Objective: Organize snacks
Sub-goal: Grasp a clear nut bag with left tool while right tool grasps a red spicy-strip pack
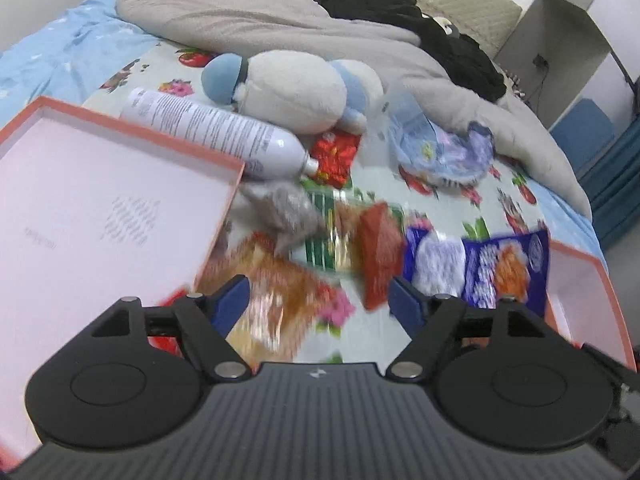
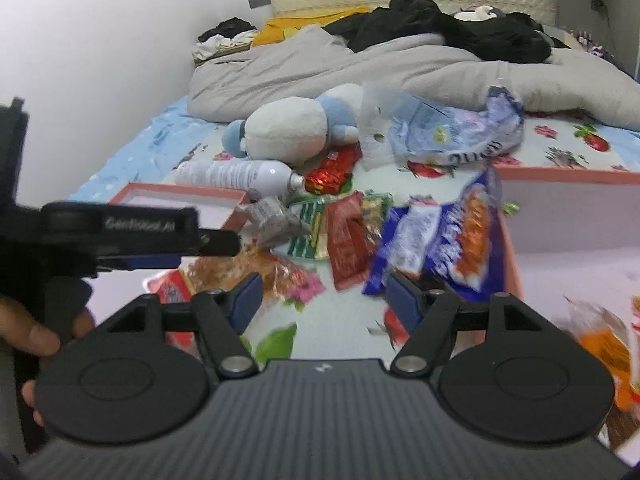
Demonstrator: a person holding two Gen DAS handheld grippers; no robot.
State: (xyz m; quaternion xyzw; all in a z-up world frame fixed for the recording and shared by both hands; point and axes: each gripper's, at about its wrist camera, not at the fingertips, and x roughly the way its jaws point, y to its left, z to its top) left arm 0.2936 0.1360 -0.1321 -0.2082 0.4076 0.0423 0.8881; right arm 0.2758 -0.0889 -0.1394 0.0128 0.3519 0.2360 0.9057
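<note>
A heap of snack packets lies on the flowered bedsheet: a clear orange bag [image 1: 276,292], a red packet [image 1: 380,252], a blue-purple packet [image 1: 480,268], a green one [image 1: 324,236] and a silvery one [image 1: 284,208]. My left gripper [image 1: 320,300] hangs open just above the orange bag, nothing between its fingers. My right gripper [image 2: 324,296] is open too, over bare sheet between the orange bag [image 2: 256,272] and the blue-purple packets [image 2: 440,236]. The red packet [image 2: 348,244] lies just ahead. The left gripper [image 2: 216,246] shows side-on at the left, held by a hand [image 2: 32,336].
An orange-rimmed box [image 1: 100,208] lies at the left and a second one [image 2: 568,216] at the right, with an orange snack [image 2: 604,356] in it. Behind the heap are a white spray bottle [image 1: 224,136], a plush toy [image 1: 292,88], a red foil packet [image 1: 334,156], a blue plastic bag [image 2: 452,132] and a grey duvet [image 2: 320,68].
</note>
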